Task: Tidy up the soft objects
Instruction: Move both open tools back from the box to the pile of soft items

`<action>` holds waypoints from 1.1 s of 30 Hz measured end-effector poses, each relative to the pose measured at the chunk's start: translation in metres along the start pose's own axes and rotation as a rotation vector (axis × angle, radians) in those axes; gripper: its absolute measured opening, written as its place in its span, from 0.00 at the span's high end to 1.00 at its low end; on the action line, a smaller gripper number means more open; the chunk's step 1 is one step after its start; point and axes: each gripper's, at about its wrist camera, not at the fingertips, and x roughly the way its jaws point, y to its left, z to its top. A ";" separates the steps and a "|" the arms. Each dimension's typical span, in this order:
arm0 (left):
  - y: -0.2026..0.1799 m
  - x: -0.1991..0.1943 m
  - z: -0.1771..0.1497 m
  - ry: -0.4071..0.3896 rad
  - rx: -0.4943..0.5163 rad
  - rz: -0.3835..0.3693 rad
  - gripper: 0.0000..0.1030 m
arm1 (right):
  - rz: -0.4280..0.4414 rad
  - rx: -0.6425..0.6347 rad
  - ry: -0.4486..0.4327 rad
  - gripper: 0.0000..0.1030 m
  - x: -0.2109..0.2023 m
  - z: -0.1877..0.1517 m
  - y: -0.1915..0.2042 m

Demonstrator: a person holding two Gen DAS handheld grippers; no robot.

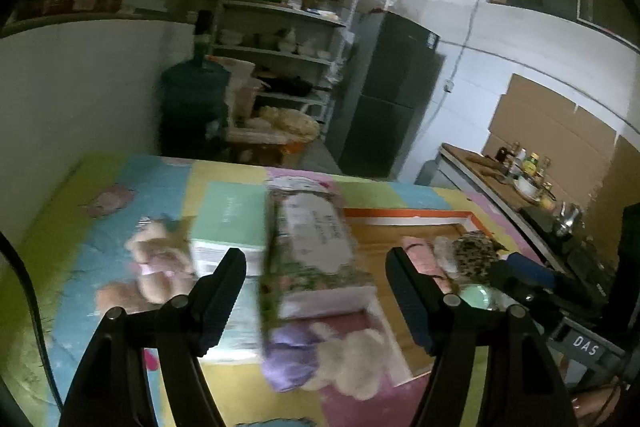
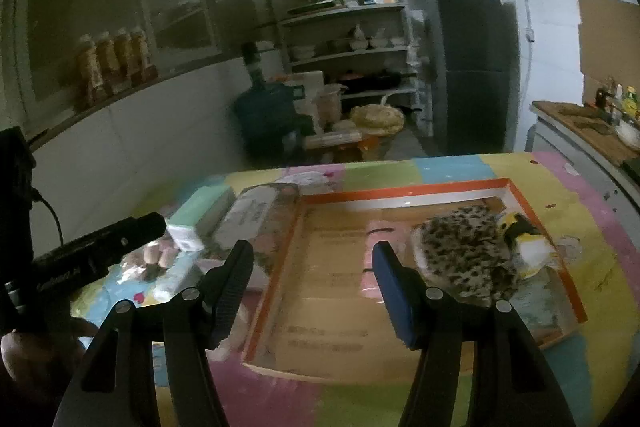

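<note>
Jaws of both grippers spread wide, nothing between them, hovering above the table. Left gripper [image 1: 316,291] aimed at a long flowered package [image 1: 316,255], long axis running away from the jaws, just past the tips. Below it, lying close together on the mat: a purple plush [image 1: 288,359] and a beige plush [image 1: 352,363], nearer this hand. Further left, a brown bear [image 1: 156,267] beside a green box [image 1: 228,223]. Right gripper [image 2: 312,291] over the orange-rimmed tray [image 2: 400,189], leopard-print plush [image 2: 468,255] and yellow bird toy [image 2: 528,243] already inside, right of the jaws. Likely next: left hand down to the near plush pair
</note>
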 end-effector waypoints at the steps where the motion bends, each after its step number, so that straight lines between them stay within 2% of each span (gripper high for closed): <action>1: 0.007 -0.004 -0.001 -0.006 -0.004 0.011 0.30 | 0.004 -0.003 0.001 0.38 0.000 0.000 0.003; 8: 0.040 -0.025 -0.010 -0.031 -0.026 0.060 0.30 | 0.051 -0.058 0.024 0.38 0.006 -0.006 0.034; 12: 0.057 -0.035 -0.015 -0.040 -0.047 0.085 0.30 | 0.120 -0.133 0.058 0.38 0.015 -0.009 0.056; 17: 0.075 -0.046 -0.023 -0.047 -0.058 0.113 0.30 | 0.274 -0.316 0.187 0.38 0.038 -0.022 0.087; 20: 0.086 -0.050 -0.027 -0.046 -0.079 0.118 0.30 | 0.321 -0.467 0.268 0.38 0.055 -0.031 0.106; 26: 0.104 -0.058 -0.039 -0.042 -0.115 0.134 0.30 | 0.296 -0.667 0.407 0.38 0.093 -0.042 0.121; 33: 0.114 -0.059 -0.042 -0.035 -0.115 0.126 0.30 | 0.246 -0.820 0.492 0.38 0.115 -0.055 0.130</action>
